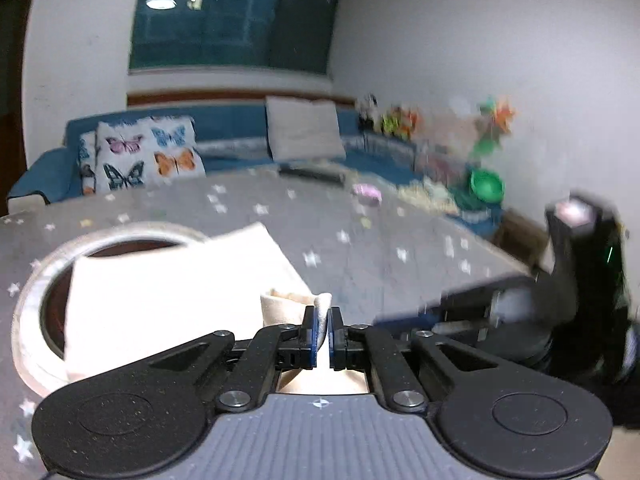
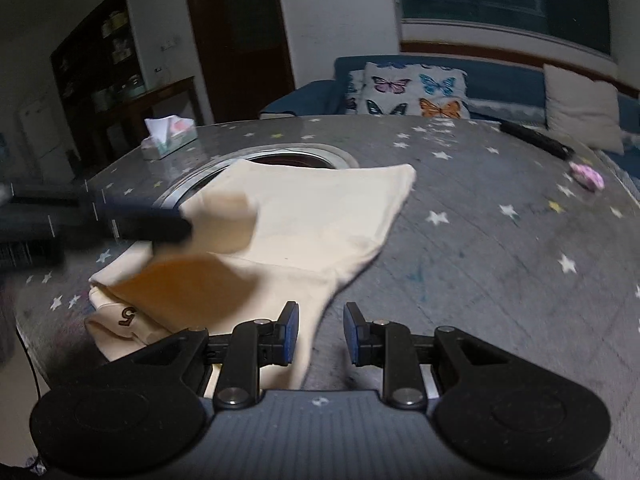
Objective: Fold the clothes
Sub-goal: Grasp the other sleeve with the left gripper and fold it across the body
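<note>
1. Nearest my left camera, the left gripper (image 1: 324, 322) has its blue pads (image 1: 315, 332) drawn almost together, and a fold of the cream garment (image 1: 168, 300) is pinched between them; a small bunched tip of cloth sticks up just past the fingertips.
2. From that pinch the garment spreads away to the left of the jaws and lies partly over the round metal ring (image 1: 32, 292) set into the table.
3. Nearest my right camera, the right gripper (image 2: 321, 334) stands with a clear gap between its pads. The garment's lower edge runs under the left finger (image 2: 289, 334) and into the gap, but the pads do not press on it, so I read these jaws as open and holding nothing.
4. Ahead and left of the right jaws, the garment is lifted in a sagging fold, hanging from the blurred dark shape of the other gripper; a printed numeral shows on the cloth near the left finger.
5. The rest of the cloth lies flat on the star-patterned tablecloth (image 2: 480, 240), reaching well ahead of the jaws to a pointed corner.
6. Far ahead left of the right jaws sits a tissue box (image 2: 170, 138); far ahead right, a small pink object (image 2: 588, 176).
7. Both views are motion-blurred, so fine details are uncertain.
</note>
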### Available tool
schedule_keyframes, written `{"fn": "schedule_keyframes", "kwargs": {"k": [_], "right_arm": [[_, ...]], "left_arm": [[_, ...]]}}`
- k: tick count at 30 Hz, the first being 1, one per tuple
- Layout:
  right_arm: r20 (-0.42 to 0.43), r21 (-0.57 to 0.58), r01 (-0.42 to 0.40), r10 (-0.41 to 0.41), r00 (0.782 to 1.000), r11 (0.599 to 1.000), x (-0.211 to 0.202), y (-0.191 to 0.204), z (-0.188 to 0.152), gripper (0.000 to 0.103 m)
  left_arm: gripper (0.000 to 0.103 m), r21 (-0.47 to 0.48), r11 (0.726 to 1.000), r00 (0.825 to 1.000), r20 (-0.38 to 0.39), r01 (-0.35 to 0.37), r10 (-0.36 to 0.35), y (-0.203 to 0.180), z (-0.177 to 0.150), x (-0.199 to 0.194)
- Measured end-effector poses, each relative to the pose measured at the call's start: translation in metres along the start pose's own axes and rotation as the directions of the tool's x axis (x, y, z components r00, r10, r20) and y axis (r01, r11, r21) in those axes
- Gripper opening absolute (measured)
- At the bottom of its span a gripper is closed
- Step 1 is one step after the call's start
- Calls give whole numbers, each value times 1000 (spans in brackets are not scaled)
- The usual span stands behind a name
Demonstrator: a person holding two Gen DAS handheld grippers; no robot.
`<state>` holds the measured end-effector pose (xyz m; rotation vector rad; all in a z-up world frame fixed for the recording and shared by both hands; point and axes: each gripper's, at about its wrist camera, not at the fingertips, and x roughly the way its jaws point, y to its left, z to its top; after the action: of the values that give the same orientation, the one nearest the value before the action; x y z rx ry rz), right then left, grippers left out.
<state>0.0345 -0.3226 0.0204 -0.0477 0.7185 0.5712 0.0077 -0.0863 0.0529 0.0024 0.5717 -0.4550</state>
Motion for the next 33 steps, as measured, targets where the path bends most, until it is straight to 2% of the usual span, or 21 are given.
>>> {"fn": "schedule_keyframes", "kwargs": {"k": [3,5,7,9,12,18,20,21,22,30,33], "right_arm": [[4,36,-7,7,1000,999,-1,-5,0,24],[6,54,-18,18,1000,998,-1,-6,0,24],[4,61,-34,33,999,998,2,-3,1,24],[-2,63,-48,49,999,997,7,1,2,24],[-16,62,-72,73,997,995,17,8,2,24],[-43,68,-66,69,997,996,42,18,5,24],[-50,59,-65,68,996,996,45,21,6,24],[-52,48,-60,63,997,997,46,23,6,18],[-54,37,-55,57,997,998,46,26,7,8],[26,-22,-7,8,1000,1000,30,41,24,5],[-7,22,11,-11,1000,1000,43,34,22,6]], "left_arm": [[12,24,1000,999,-49,12,-10,-5,-12,8],[31,27,1000,999,-49,-7,9,3,-17,0],[35,27,999,999,-42,-30,31,12,-21,-9],[35,16,998,997,-28,-67,67,30,-23,-20],[36,-20,986,986,-31,-165,164,59,-31,-32],[37,-94,941,944,-91,-325,317,112,-52,-46],[38,-108,934,938,-107,-339,328,120,-59,-47],[38,-109,934,937,-113,-341,329,122,-62,-46],[38,-110,933,937,-119,-342,330,123,-65,-46],[38,-102,929,930,-135,-357,343,128,-74,-40],[38,-106,927,928,-135,-361,346,130,-74,-41]]}}
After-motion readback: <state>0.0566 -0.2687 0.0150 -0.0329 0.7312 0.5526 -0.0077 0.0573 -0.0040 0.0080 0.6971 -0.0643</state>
